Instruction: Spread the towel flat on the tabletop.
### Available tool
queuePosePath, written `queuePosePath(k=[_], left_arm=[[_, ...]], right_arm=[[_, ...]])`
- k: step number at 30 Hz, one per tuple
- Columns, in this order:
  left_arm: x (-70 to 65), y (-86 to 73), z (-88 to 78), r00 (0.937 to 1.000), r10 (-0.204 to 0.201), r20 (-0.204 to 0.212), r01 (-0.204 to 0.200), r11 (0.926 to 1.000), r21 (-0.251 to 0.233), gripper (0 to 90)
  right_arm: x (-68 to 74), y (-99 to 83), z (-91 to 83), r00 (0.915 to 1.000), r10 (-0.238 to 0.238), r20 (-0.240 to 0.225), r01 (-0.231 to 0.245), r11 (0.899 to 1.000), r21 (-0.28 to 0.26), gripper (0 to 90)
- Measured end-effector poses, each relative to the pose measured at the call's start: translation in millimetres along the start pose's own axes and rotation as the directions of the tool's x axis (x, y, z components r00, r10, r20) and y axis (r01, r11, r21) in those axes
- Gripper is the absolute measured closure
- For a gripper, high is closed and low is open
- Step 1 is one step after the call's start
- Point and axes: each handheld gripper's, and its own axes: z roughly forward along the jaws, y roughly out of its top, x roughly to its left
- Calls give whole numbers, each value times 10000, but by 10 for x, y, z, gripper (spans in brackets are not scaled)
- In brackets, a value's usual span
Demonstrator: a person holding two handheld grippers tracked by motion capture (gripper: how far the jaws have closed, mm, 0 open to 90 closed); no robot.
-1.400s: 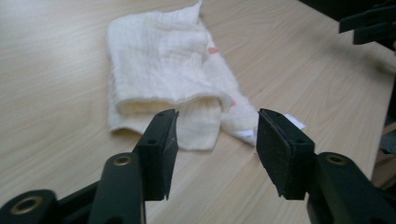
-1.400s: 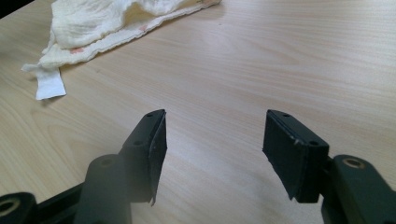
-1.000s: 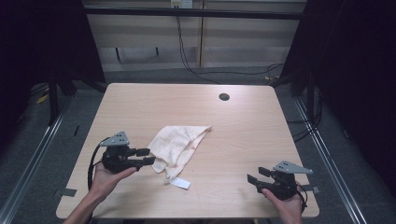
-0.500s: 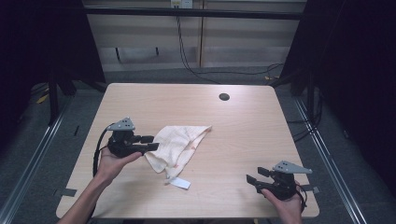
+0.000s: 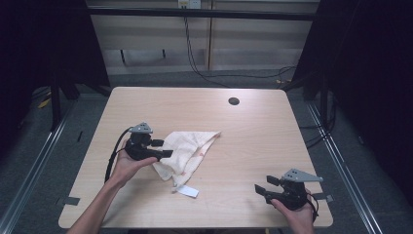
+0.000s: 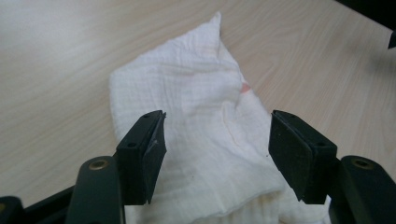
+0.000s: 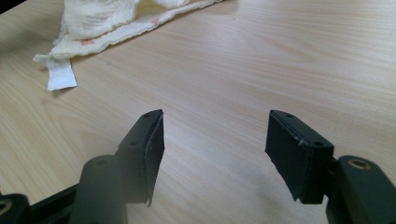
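White cloth [image 5: 187, 151] lies between the left gripper's [image 5: 163, 147] just-opened jaws, unpinched; the right gripper [image 5: 265, 187], well apart from it, gapes over bare table [image 5: 253, 131].

A pale wood-grain surface [image 5: 272, 141] with rounded corners stands on grey carpeted floor [image 5: 29, 161], a round dark cable hole [image 5: 234, 101] near its far edge. Behind runs a light panelled wall [image 5: 156, 44] with black cables [image 5: 195, 53] hanging down. Dark curtains [image 5: 44, 44] flank both sides.
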Motion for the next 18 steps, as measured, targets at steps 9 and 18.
queuePosePath(k=[9,18], left_arm=[[46,-97,239,9992,385,127,-393,9971,653,339],[6,-208,392,9964,851,34,-849,9892,1193,340]], right_arm=[[-3,10,20,9999,-78,-108,80,9999,103,368],[-12,8,16,9997,-153,-185,156,9997,167,365]])
